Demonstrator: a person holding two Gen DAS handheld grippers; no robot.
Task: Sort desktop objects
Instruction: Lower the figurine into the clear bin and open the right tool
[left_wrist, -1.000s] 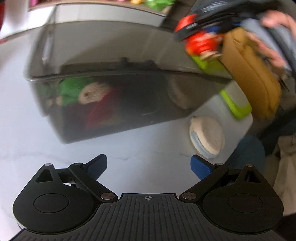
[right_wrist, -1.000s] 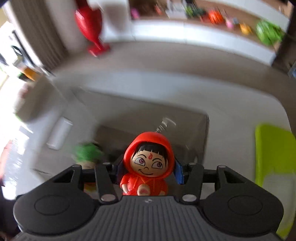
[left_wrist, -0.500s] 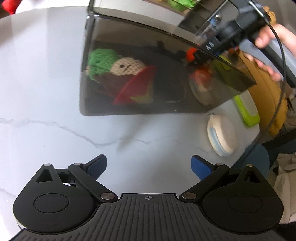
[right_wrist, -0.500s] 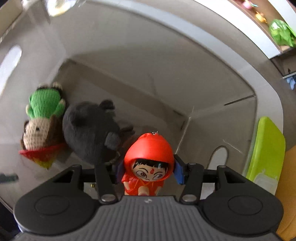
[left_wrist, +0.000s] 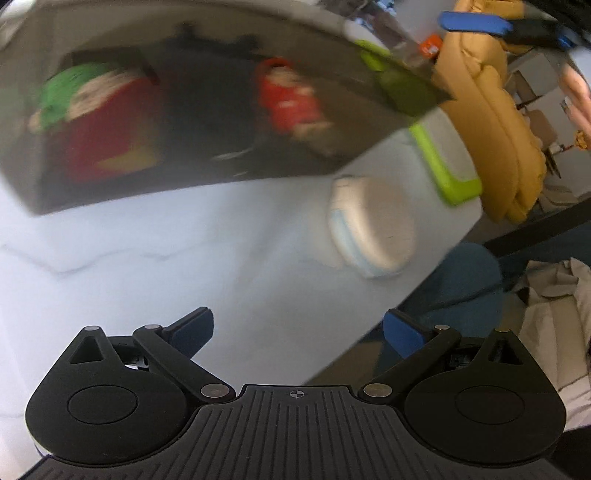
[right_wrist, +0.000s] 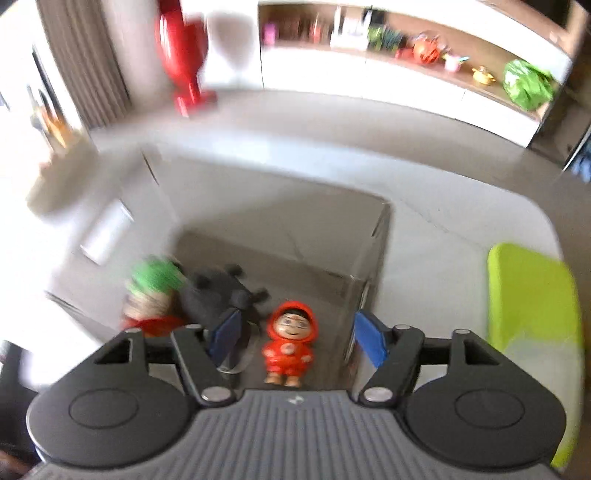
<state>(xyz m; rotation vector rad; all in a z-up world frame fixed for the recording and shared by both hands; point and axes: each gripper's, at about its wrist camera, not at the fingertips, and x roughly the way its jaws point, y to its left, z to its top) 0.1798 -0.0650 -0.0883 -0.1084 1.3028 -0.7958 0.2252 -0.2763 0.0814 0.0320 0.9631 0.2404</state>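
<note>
Left wrist view: the left gripper (left_wrist: 297, 328) is spread wide and holds nothing, above the white marble table (left_wrist: 147, 266). The round white case with a pale blue rim (left_wrist: 371, 225) lies ahead and a little to the right, near this gripper, just beside the smoky transparent plastic box (left_wrist: 221, 155).

Right wrist view: the right gripper (right_wrist: 295, 334) is also spread and empty. The small red-hooded doll figure (right_wrist: 290, 341) lies inside the box, between the fingers but below them, untouched. For the white case, the left hand seems nearer.

Motion blur smears the crocheted doll (right_wrist: 153, 291) beyond detail.
</note>
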